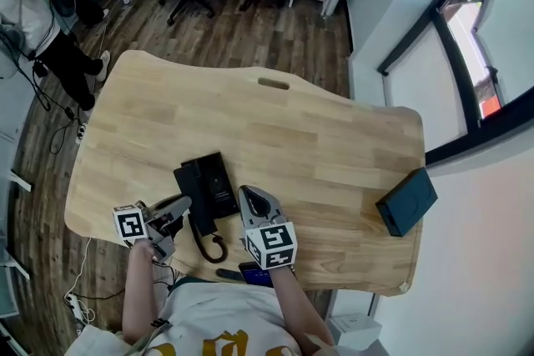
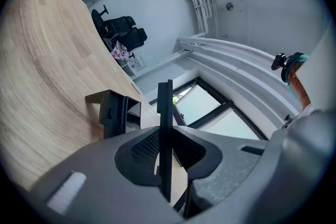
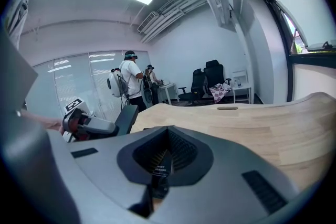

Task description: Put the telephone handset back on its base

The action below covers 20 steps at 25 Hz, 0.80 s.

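Head view, lower centre: the telephone handset (image 1: 185,179) lay along the left side of its base (image 1: 221,179) on the wooden worktop (image 1: 317,137). Its coiled cord (image 1: 213,246) looped towards the lower edge of the frame.

The left gripper (image 1: 185,203) lay just left of the handset, tips at its edge; contact could not be told. In the left gripper view its fingers (image 2: 165,113) were pressed together into one thin dark edge.

The right gripper (image 1: 249,193) stood just right of the base. In the right gripper view its fingers (image 3: 167,139) likewise met along a closed seam.

A dark box (image 1: 406,203) sat well apart, at centre right.
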Motion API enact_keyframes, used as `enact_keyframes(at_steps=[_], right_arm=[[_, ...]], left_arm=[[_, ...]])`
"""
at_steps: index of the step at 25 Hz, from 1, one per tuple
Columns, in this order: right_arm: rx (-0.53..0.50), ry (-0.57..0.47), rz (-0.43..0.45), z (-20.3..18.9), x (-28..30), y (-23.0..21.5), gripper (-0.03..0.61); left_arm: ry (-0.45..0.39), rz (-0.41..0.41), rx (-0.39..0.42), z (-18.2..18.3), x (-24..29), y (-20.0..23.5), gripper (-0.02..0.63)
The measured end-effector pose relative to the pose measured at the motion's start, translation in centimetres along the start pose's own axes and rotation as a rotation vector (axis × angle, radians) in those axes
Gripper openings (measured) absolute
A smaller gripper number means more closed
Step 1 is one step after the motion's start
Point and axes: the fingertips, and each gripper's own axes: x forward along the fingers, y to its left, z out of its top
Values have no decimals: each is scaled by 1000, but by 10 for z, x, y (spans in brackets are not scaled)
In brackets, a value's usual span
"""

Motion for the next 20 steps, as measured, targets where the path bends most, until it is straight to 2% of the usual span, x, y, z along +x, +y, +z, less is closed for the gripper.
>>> enact_keyframes(at_steps=[11,20], right_arm=[[40,66,22,-21,20,-7,6],[49,104,20,-33,27,-19,6]], left_arm=[[12,41,-43,-4,1,31,71],[29,48,-45,-6,7,47,71]])
